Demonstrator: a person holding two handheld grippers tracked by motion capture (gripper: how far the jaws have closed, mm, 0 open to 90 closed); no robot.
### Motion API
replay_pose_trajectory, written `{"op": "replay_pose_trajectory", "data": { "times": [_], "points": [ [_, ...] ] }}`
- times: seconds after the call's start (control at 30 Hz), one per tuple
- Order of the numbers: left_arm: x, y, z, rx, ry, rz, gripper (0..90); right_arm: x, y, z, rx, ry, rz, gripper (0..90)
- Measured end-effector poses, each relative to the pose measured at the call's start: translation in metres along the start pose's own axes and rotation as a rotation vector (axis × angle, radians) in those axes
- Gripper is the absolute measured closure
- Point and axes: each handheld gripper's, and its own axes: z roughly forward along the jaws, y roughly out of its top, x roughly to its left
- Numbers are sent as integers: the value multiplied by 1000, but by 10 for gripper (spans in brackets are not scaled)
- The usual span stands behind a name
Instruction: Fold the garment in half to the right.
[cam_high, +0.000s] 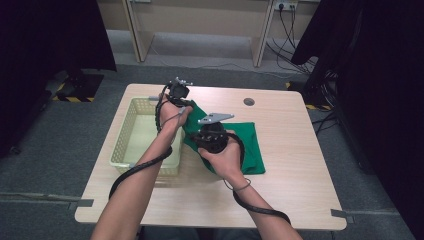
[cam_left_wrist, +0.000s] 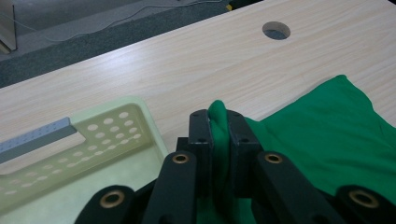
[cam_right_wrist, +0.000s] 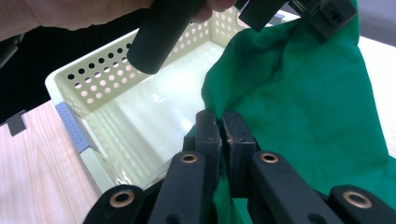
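A green cloth (cam_high: 250, 145) lies folded on the wooden table (cam_high: 290, 165), its left edge lifted off the surface. My left gripper (cam_high: 186, 105) is shut on the far corner of that edge; a fold of the green cloth (cam_left_wrist: 327, 140) is pinched between its jaws at my left gripper (cam_left_wrist: 219, 119). My right gripper (cam_high: 196, 137) is shut on the near part of the same edge, and the green cloth (cam_right_wrist: 303, 102) hangs from my right gripper (cam_right_wrist: 220, 122). A pale perforated basket (cam_high: 127, 145) stands right beside the lifted edge, to its left.
The basket (cam_right_wrist: 121, 93) is open-topped with nothing in it, with a grey tab on its rim. A round cable hole (cam_high: 249, 101) sits in the table at the far right of the cloth. Cables trail from both grippers along the forearms. Dark curtains flank the table.
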Motion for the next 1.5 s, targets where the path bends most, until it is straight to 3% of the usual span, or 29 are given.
{"op": "replay_pose_trajectory", "data": {
  "times": [0.73, 1.27, 1.5],
  "points": [
    [3, 2, -5, 14, 15, 20, 820, 5, 5, 4, -10, 10, -4, 870],
    [-27, 21, 6, 37, 52, 103, 819, -18, -6, -16, -25, -20, 28, 869],
    [-36, 27, 10, 39, 56, 115, 819, -25, -8, -23, -30, -31, 36, 869]
  ]
}}
